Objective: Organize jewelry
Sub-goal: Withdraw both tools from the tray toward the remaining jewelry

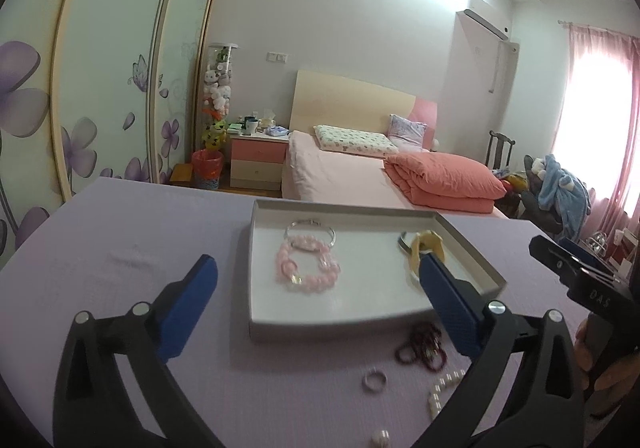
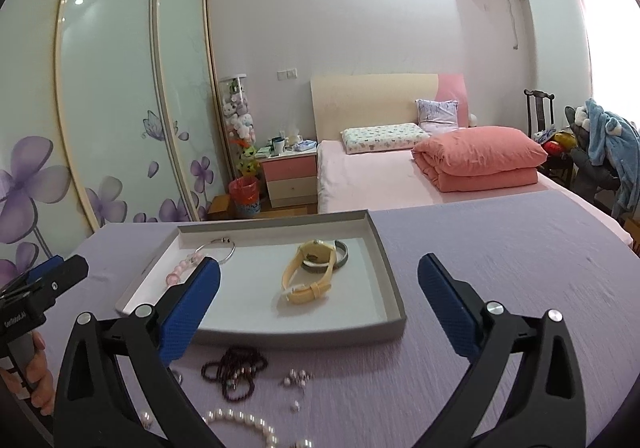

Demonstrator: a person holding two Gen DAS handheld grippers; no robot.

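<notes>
Lilac-clothed table [image 2: 500, 248] bears grey tray [image 2: 394, 288], dark beads [image 2: 236, 368], pearls [image 2: 240, 418], ring [image 1: 375, 383].

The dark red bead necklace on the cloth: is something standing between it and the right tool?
Nothing visible does. The dark red bead necklace lies free on the purple cloth, just before the tray. The right tool is open and empty above it.

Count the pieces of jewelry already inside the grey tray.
4. The silver bangle lies at the far left, the pink bead bracelet just nearer, touching it. The yellow watch lies right of centre, over the metal cuff. Smaller pieces may be hidden.
</notes>
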